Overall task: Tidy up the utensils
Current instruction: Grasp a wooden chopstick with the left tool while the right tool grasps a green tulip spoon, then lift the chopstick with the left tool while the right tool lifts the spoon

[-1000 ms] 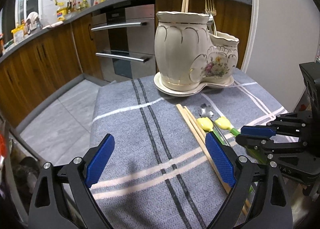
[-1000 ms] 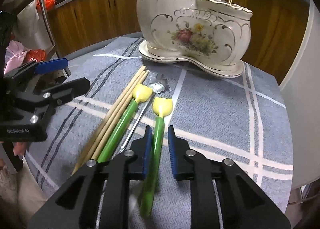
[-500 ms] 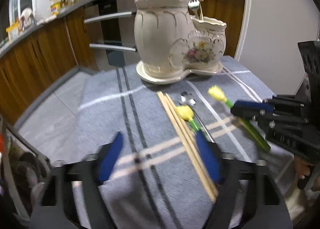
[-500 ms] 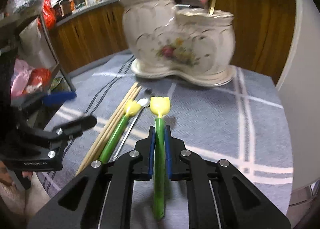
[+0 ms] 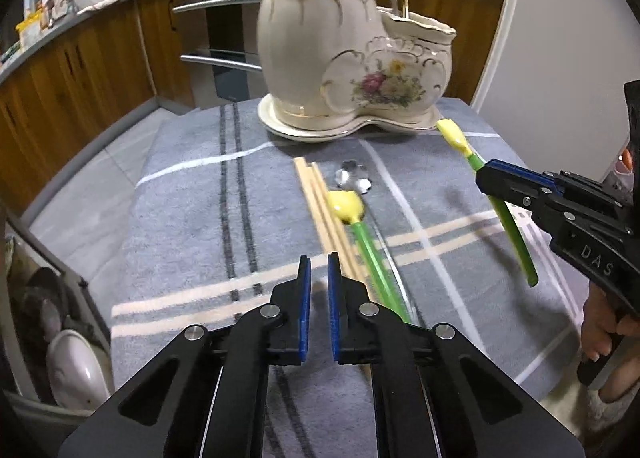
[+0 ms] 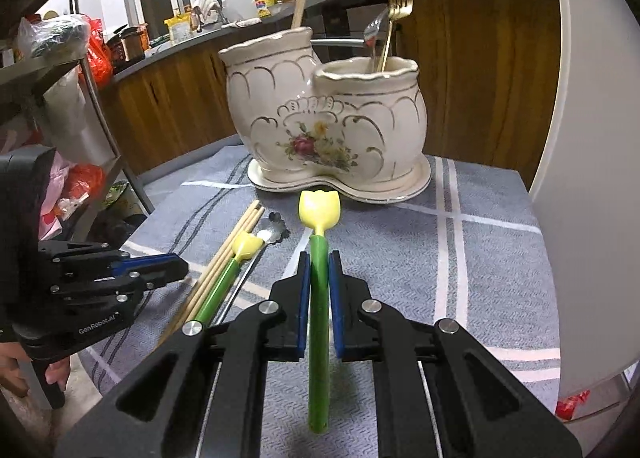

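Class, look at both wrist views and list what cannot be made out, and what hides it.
- Inside of the holder: hidden by its walls in both views.
- Metal utensil's handle: right view, covered by the lying green spoon.
- Chopsticks' near ends: left view, behind the left gripper.
- Counter clutter: too small.

The near left part of my desk [image 5: 180, 258] lay bare, open cloth for a hand-held gripper to pass. Down the middle, the chopsticks [image 5: 320, 209], a green tulip-handled utensil [image 5: 372, 254] and a metal spoon [image 5: 354, 179] lay side by side, blocking a low sweep. At the far edge the ceramic holder [image 6: 332, 125] stood tall, forks [image 6: 394, 13] rising above its rim. Cloth along the right edge [image 6: 492, 258] was free.
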A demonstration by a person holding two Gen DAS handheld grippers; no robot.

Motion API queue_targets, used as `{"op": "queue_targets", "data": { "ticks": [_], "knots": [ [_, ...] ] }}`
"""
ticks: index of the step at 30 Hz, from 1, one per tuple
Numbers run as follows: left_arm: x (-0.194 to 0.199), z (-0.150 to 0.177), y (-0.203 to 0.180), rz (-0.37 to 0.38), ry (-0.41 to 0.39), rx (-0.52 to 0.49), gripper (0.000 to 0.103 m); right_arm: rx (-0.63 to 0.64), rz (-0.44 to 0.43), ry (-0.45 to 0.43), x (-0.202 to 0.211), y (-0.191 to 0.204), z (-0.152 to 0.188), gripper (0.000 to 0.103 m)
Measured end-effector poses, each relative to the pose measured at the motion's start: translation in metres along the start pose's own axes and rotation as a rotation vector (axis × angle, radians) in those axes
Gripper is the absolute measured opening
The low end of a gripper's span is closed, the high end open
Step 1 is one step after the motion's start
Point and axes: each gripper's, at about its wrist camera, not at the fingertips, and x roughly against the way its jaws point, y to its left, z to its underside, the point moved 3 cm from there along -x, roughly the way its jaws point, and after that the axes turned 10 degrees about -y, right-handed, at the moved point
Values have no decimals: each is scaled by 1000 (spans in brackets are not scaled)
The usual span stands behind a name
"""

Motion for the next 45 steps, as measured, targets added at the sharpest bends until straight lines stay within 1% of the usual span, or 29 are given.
{"op": "queue_targets", "data": {
  "ticks": [6,9,16,18,20,22,26,27,28,29,33,38,40,43,45],
  "knots": [
    [-6,1,-5,-11,20,-3,9,-5,-7,-6,4,-1,0,9],
    [-9,1,-6,-1,32,9,9,-9,-8,-11,6,-2,-1,9],
    [-12,1,-8,-41,43,-41,9,-7,-15,-15,9,0,-1,9],
    [-13,0,-5,-65,51,-48,9,-8,-16,-15,9,-1,-1,9],
    [-14,-1,-4,-54,64,-35,10,-9,-17,-14,9,-1,-1,9],
    [-19,-3,-4,-46,88,-37,19,-7,-20,-11,9,0,-1,9],
    [-28,-10,-4,-54,108,-58,21,0,-26,-7,8,2,0,9],
    [-29,-11,-4,-52,110,-62,20,1,-29,-8,9,2,0,9],
    [-29,-11,-3,-54,109,-66,17,1,-31,-10,9,2,0,9],
    [-29,-11,-2,-62,108,-74,8,0,-32,-14,10,1,0,9],
    [-25,-9,6,-39,98,-58,7,-13,-44,-28,13,-1,-2,9],
    [-4,-2,14,-17,52,-59,7,-29,-47,-55,18,-6,-5,9],
    [8,0,16,-7,20,-69,7,-48,-52,-69,22,-10,-8,9],
    [32,2,17,25,-58,-84,7,-83,-57,-109,30,-16,-16,9],
    [49,-4,20,60,-130,-80,7,-94,-53,-153,39,-20,-25,9]
  ]
}}
